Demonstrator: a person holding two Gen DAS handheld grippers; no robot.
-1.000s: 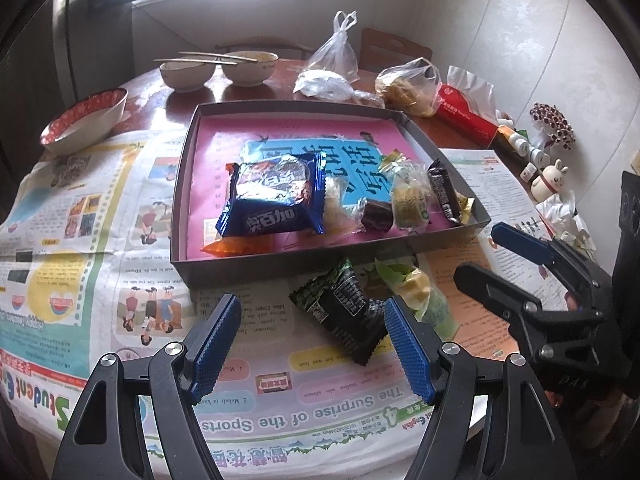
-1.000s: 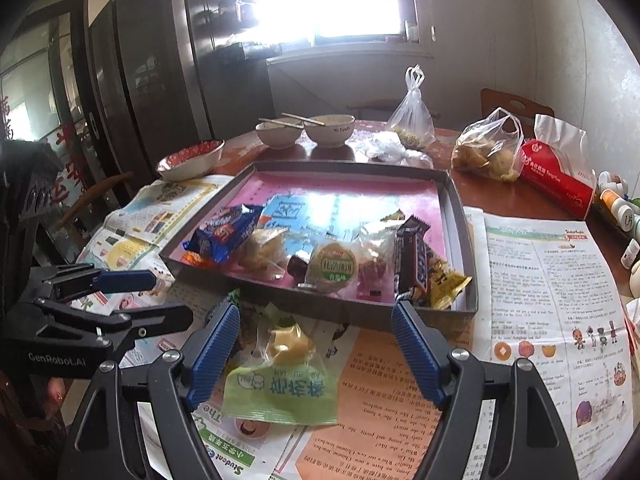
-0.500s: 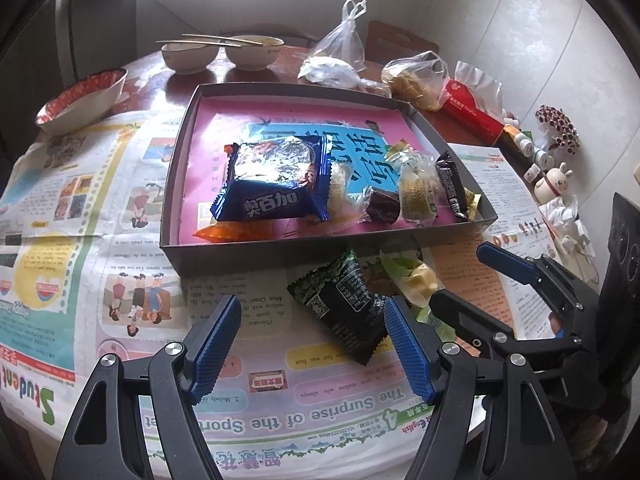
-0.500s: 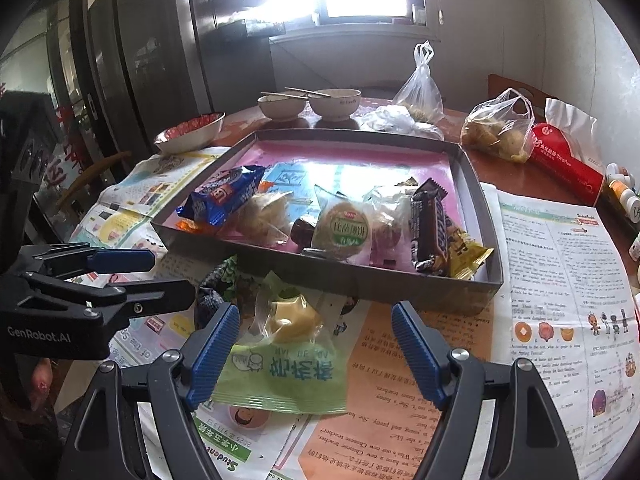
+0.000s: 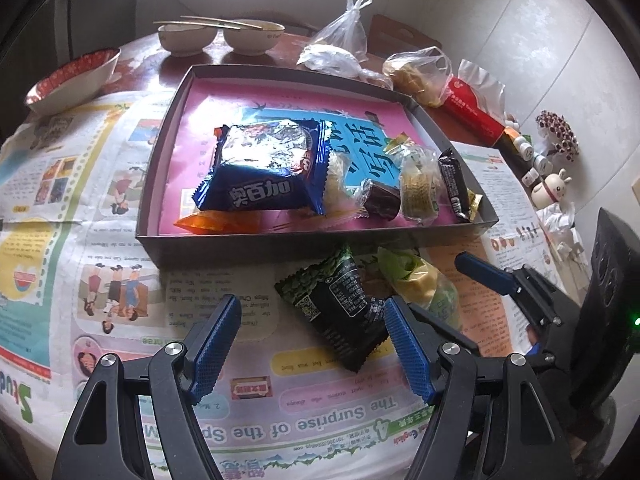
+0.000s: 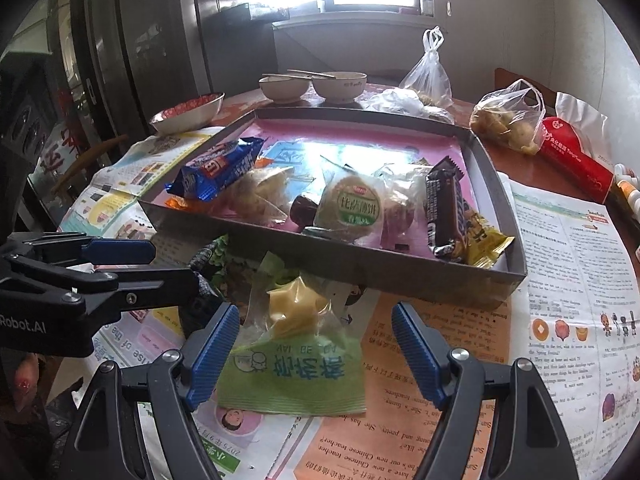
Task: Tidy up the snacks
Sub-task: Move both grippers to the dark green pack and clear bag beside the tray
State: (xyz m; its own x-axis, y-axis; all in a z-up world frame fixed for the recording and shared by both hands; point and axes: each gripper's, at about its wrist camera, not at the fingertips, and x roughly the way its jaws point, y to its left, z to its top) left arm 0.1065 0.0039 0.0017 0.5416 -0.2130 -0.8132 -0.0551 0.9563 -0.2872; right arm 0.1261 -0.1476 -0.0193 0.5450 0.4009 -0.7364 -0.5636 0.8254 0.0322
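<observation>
Here, through the left wrist view: left gripper [image 5: 312,344] spread wide, holding nothing, angled down over the newspaper [image 5: 120,280]. Black packet [image 5: 340,308] flat on the paper between the two blue fingers, nearer the right one, touching neither. Box [image 5: 248,244] just ahead of the fingertips, already stocked with a blue biscuit pack [image 5: 264,172] and smaller sweets. Right gripper [image 5: 516,292] off to the right, beside a green pouch [image 5: 424,284].

Then the right wrist view: right gripper [image 6: 316,344] likewise spread, gripping nothing. Green pouch [image 6: 296,364] directly ahead, its near end between the fingers, closer to the left one. Box [image 6: 440,276] just beyond it. Left gripper [image 6: 148,264] to the left, over the black packet [image 6: 208,260].

Apparently mid-approach to the last two loose snacks. Next, probably: lower each gripper a little further, centre on the wrapper, close gently on crinkly, slippery film, lift over the near wall of the box.
</observation>
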